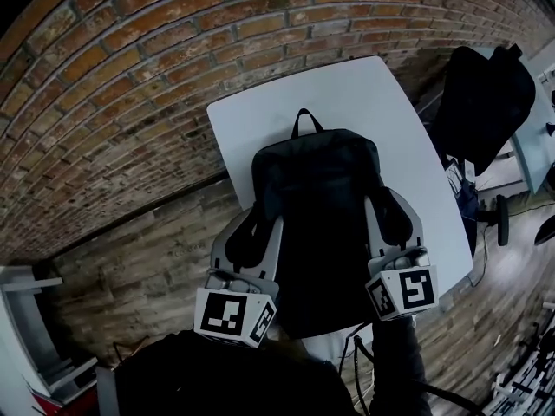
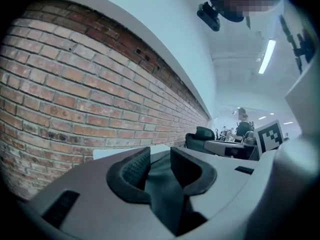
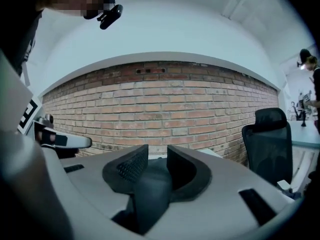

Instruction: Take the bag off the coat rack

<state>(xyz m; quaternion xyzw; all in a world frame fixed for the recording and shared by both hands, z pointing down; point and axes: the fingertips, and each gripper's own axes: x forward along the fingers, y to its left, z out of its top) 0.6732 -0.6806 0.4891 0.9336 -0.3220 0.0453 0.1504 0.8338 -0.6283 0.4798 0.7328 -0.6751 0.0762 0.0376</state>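
A black backpack [image 1: 316,206] rests on the white table [image 1: 381,102], its top handle toward the brick wall. My left gripper [image 1: 251,232] is at the bag's left side and my right gripper [image 1: 392,219] at its right side. In the left gripper view a dark strap [image 2: 167,194] lies low in the gap of the left gripper [image 2: 160,166], whose ribbed pad face shows bare above it. The right gripper view is alike: a strap [image 3: 150,199] sits between the jaws of the right gripper [image 3: 157,164], and the pads stand apart from it. No coat rack is in view.
A brick wall [image 1: 130,85] runs close behind the table. A black office chair [image 1: 481,102] stands to the table's right, also seen as the chair [image 3: 267,134]. Desks and a person [image 2: 242,126] are far off. The floor [image 1: 130,267] is wood.
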